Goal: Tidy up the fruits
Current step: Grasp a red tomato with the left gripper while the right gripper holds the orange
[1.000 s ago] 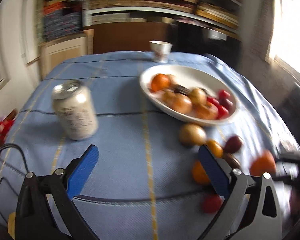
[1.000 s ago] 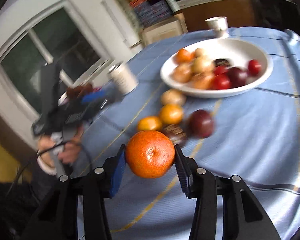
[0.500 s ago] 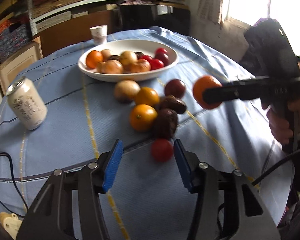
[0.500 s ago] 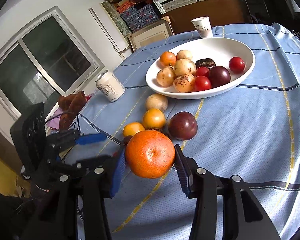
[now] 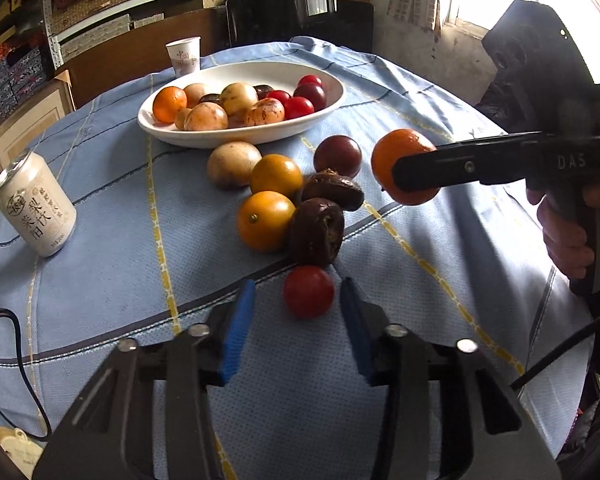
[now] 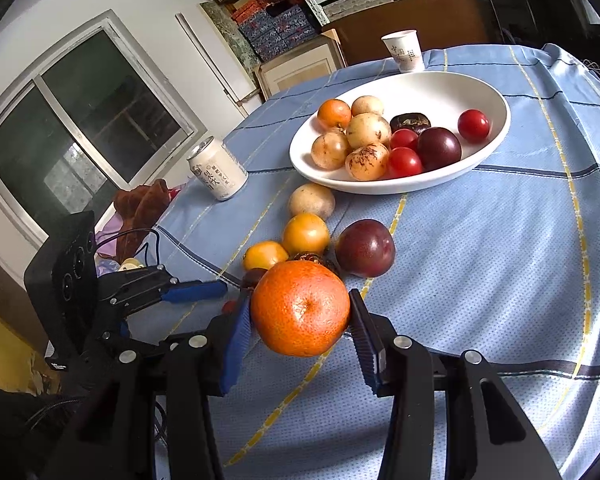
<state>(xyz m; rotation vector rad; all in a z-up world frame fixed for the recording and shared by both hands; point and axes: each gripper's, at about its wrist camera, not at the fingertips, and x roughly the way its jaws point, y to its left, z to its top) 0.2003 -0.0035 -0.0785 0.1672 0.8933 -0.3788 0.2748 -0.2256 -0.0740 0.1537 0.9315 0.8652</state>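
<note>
A white bowl (image 5: 260, 136) with several fruits stands far on the blue cloth. In front of it lies a loose cluster: a pale round fruit (image 5: 234, 164), two orange fruits (image 5: 276, 176), a purple plum (image 5: 337, 156) and two dark wrinkled fruits (image 5: 316, 232). Nearest me is a small red tomato (image 5: 309, 297). My left gripper (image 5: 297, 294) has the tomato between its blue pads; the jaws are closing, with gaps on both sides. My right gripper (image 6: 300, 306) is shut on a big orange (image 6: 300, 320), held above the cloth right of the cluster; the orange (image 5: 400, 152) also shows from the left wrist.
A pale drink can (image 5: 36, 208) stands upright at the left, a paper cup (image 5: 184, 55) behind the bowl. A black cable (image 5: 4, 316) runs along the table's near left edge. A person's hand (image 5: 568, 240) grips the right tool. Shelves and windows surround the table.
My left gripper swung right from the can to the fruit cluster and came lower, its jaws narrowing around the red tomato. The right gripper stayed still with the orange.
</note>
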